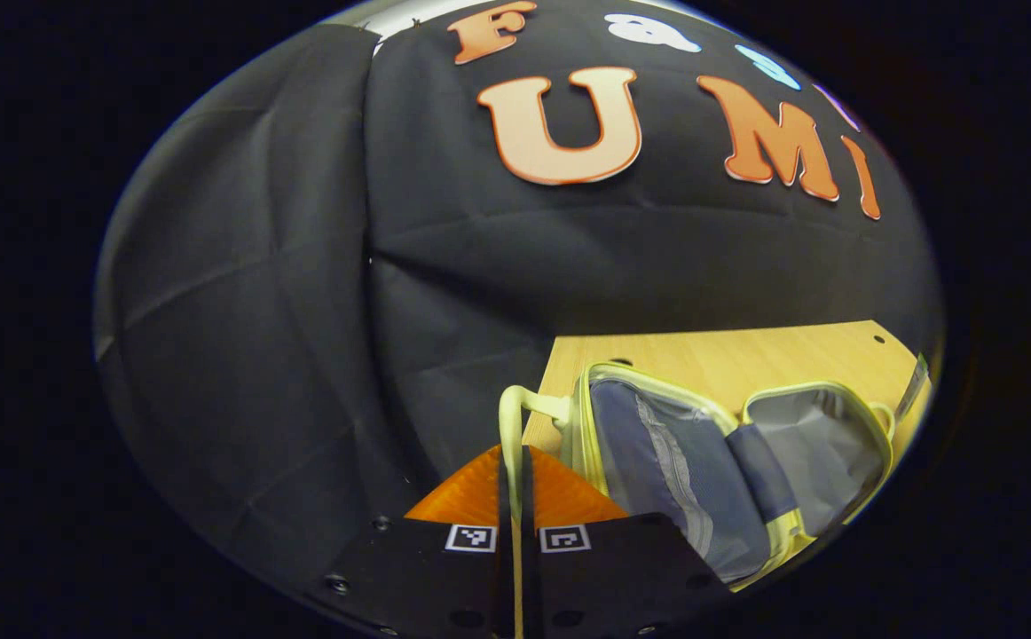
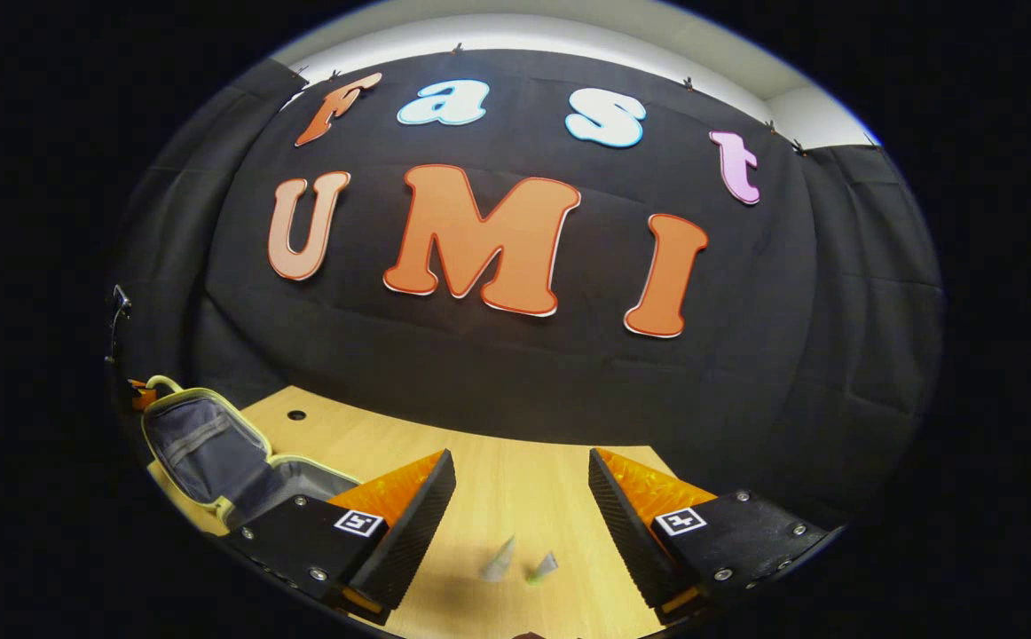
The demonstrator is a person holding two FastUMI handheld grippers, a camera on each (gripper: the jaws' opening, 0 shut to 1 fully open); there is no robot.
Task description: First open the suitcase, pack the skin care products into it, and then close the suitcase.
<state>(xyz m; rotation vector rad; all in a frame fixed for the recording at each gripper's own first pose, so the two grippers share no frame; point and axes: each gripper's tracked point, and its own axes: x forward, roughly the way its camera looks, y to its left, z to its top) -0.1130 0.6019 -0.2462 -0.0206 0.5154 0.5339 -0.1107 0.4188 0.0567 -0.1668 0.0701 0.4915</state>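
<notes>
In the left gripper view, the left gripper (image 1: pixel 515 497) sits at the bottom middle of the frame. Its jaws are closed tight on the pale yellow handle (image 1: pixel 510 426) of the suitcase (image 1: pixel 728 461). The thin handle runs down between the two black and orange fingers (image 1: pixel 471 493) and curves over to the suitcase on the right.

The suitcase is small, with a pale yellow edge, and it lies open on the wooden desk (image 1: pixel 746 351) in the lower right of the frame. Its two halves are spread apart. The near half has a dark blue lining with a grey zipper strip. The far half is lined in grey. A blue band joins the two halves in the middle.

In the right gripper view, the right gripper (image 2: pixel 520 510) is at the bottom of the frame, above the desk (image 2: pixel 515 479). Its jaws are wide open and hold nothing. Between and just below the fingers (image 2: pixel 409 524), two small pale things (image 2: pixel 520 561) lie on the desk. They are too blurry to tell what they are.

The open suitcase (image 2: pixel 205 448) shows at the lower left of this frame, with its lid (image 2: pixel 196 439) leaning up and back. A small dark hole (image 2: pixel 296 414) is in the desk near it.
</notes>
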